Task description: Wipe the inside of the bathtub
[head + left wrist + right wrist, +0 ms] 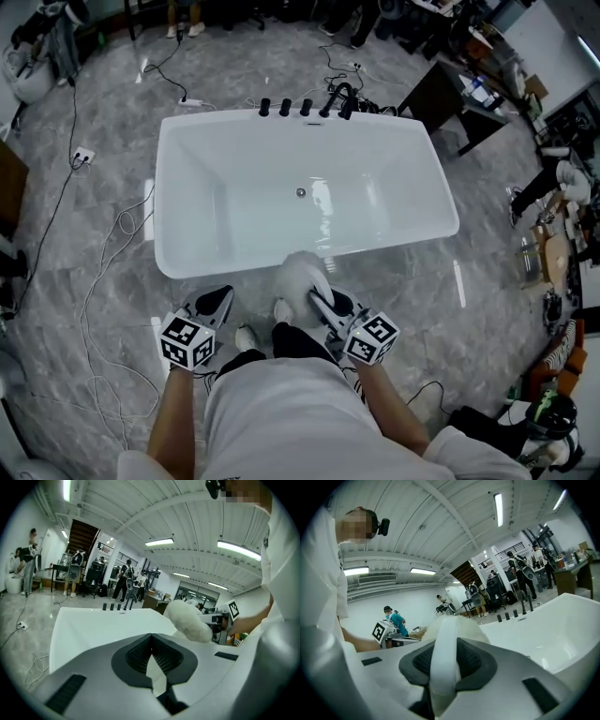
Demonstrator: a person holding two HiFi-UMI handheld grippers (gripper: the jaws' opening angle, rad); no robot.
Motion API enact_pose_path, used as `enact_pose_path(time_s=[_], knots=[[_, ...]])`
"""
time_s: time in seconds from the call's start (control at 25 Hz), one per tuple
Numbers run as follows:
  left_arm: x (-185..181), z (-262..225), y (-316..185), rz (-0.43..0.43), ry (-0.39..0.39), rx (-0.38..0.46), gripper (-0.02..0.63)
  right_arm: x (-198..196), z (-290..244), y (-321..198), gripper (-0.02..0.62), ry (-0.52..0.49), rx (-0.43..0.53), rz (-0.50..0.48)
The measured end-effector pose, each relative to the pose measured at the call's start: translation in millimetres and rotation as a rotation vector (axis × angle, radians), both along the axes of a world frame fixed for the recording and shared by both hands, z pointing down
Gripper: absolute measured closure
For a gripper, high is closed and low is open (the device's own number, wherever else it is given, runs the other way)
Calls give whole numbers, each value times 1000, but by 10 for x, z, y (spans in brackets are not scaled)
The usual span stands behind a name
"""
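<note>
The right gripper (319, 302) (443, 645) is being held with its jaws pressed onto the flat white plastic handle (442, 667) of a white fluffy duster (302, 276) (188, 620), the handle being pinched upright between the dark pads. The fluffy head is being carried forward of the jaws, over the near long rim of the white rectangular bathtub (171, 192) (93, 625) (565, 620); whether it is touching the rim cannot be told. The left gripper (217, 302) (151, 641) is being held just beside, on the person's own left, short of the tub's near edge, with its jaws drawn together at the tips and nothing pinched between them. The tub is being seen lengthwise across the head view, with a small round drain (301, 192) at the middle of its glossy basin and a row of black tap fittings (286, 107) on the far rim. The tub is being borne by a grey marble-patterned floor (94, 197), across which thin white cables (98, 281) are being trailed on the left.
</note>
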State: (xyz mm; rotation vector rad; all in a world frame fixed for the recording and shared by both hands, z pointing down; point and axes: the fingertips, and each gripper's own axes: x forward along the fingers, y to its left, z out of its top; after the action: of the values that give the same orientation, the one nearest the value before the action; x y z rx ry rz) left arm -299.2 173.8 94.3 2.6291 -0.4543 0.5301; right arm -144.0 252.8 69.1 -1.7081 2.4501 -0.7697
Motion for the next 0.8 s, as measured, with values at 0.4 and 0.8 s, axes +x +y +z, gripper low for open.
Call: enact_pose_path(time_s=[0.4,0.8], knots=[[818,-248,432,58,7,77,600,776,-171,529,506,41,37,48],[1867,-542,934,-87,53,135,600,1786,-294,931,506,79,83,-8]])
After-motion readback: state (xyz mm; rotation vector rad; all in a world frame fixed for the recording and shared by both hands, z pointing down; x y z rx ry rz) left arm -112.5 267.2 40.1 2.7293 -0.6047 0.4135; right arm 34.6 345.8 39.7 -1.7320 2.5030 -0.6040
